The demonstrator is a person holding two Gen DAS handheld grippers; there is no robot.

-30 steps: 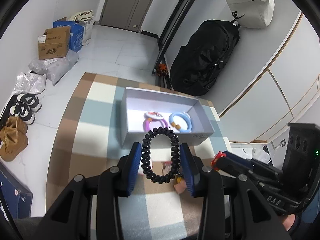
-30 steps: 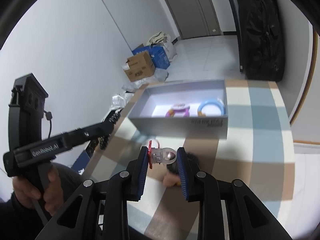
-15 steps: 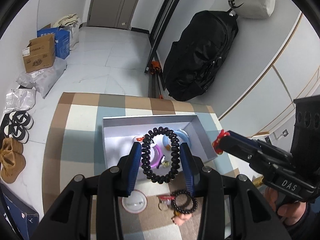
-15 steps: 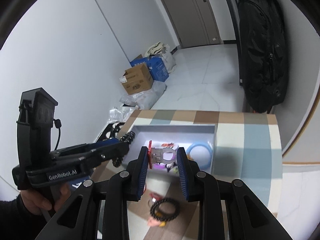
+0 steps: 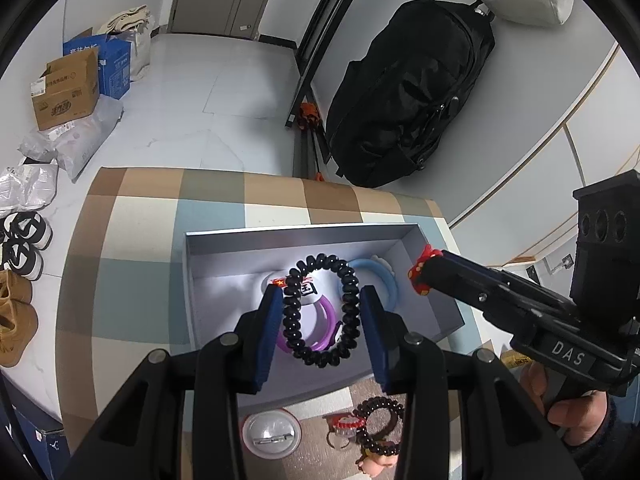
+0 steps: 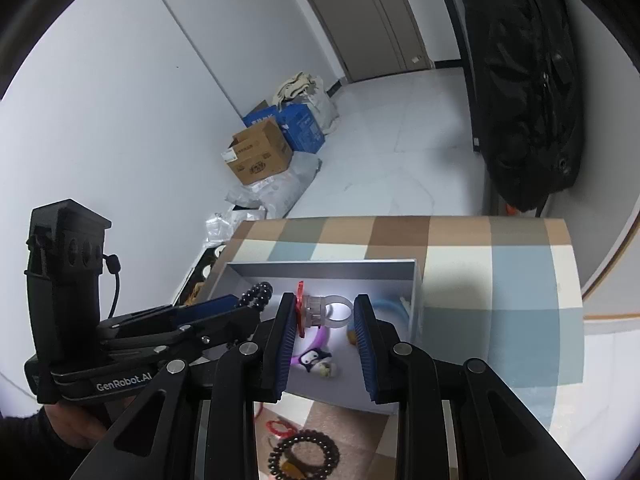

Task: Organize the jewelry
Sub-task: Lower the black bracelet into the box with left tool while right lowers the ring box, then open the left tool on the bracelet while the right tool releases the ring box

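Left hand-held gripper (image 5: 320, 312): jaws clamped on the two sides of a black coiled hair tie (image 5: 320, 312), loop upright, hanging over the open grey box (image 5: 192, 276). Judged light, springy and soft; it squashes under the pads, so a side pinch across the loop suits it and it should drop free on release.

Right hand-held gripper (image 6: 325, 316): jaws clamped on a clear plastic ring (image 6: 326, 313) with a red flower top, also over the box. Judged light, stiff and smooth, likely to slip or twist; a hold across the band is best.

In the box: purple ring (image 5: 320, 332), blue ring (image 5: 386, 280), a badge. On the worktop (image 5: 132, 240), in front of the box: a beaded bracelet (image 5: 378, 420) and a white badge (image 5: 272, 432).

Versus one second ago: both grippers were short of the box, over the worktop; now both loads hang above its inside. Grips unchanged.
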